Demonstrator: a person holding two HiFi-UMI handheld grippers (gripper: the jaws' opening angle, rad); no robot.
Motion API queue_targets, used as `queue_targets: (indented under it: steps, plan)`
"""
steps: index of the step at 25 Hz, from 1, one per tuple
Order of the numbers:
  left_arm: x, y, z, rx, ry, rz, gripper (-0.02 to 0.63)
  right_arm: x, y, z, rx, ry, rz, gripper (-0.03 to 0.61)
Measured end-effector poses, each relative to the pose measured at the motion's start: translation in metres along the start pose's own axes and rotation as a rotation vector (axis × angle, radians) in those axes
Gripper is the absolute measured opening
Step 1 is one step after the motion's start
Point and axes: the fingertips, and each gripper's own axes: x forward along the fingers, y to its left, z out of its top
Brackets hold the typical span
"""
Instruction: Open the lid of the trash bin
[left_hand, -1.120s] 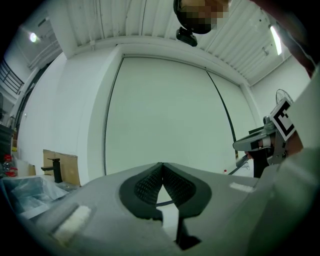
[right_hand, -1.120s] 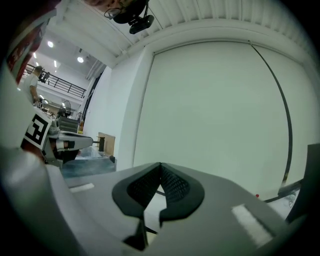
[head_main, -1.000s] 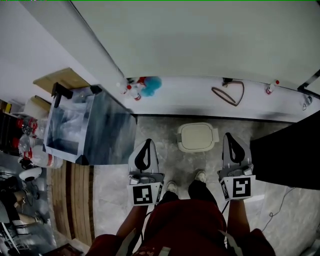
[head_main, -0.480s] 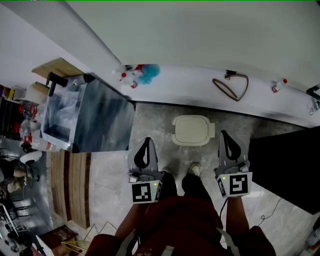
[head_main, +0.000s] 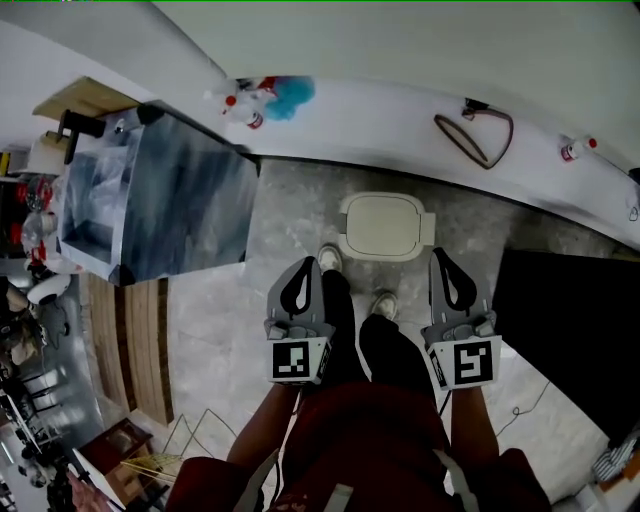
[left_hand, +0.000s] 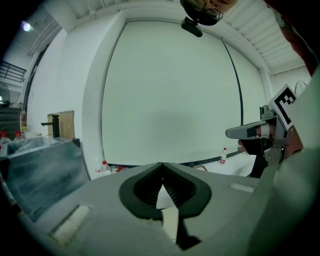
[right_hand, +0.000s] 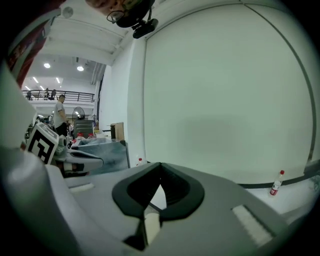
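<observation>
The trash bin (head_main: 385, 227) stands on the grey floor by the wall, seen from above in the head view, with its cream lid down. My left gripper (head_main: 300, 263) hovers just short of the bin's near left corner, jaws shut with nothing between them. My right gripper (head_main: 441, 255) hangs beside the bin's near right corner, also shut and empty. In the left gripper view the left gripper (left_hand: 161, 164) points level at the pale wall, and the right gripper (right_hand: 160, 164) does the same in the right gripper view; the bin is hidden in both.
My feet (head_main: 329, 258) stand right before the bin. A glass-sided cabinet (head_main: 150, 200) stands at the left. The white ledge (head_main: 380, 120) along the wall carries small bottles (head_main: 240, 102), a blue object (head_main: 290, 92) and a looped cable (head_main: 480, 135). A black surface (head_main: 570, 330) lies at the right.
I have stepped toward the bin, so it now lies just ahead of my feet. Both grippers came forward with me and stay shut.
</observation>
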Motion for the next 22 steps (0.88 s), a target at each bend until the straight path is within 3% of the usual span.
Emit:
queue_targets:
  steps: [5, 10, 15, 22]
  plan:
    - [0.025, 0.004, -0.059, -0.012, 0.091, -0.029, 0.000, 0.020, 0.011, -0.039, 0.002, 0.052, 0.024, 0.000]
    - [0.052, 0.001, -0.119, -0.021, 0.170, -0.071, 0.000, 0.035, 0.019, -0.089, 0.074, 0.132, 0.020, 0.000]
    - [0.076, -0.003, -0.190, -0.145, 0.283, -0.085, 0.000, 0.049, 0.022, -0.144, 0.090, 0.204, 0.022, 0.000]
    - [0.113, -0.003, -0.268, -0.126, 0.385, -0.127, 0.000, 0.074, 0.030, -0.194, 0.135, 0.269, 0.020, 0.000]
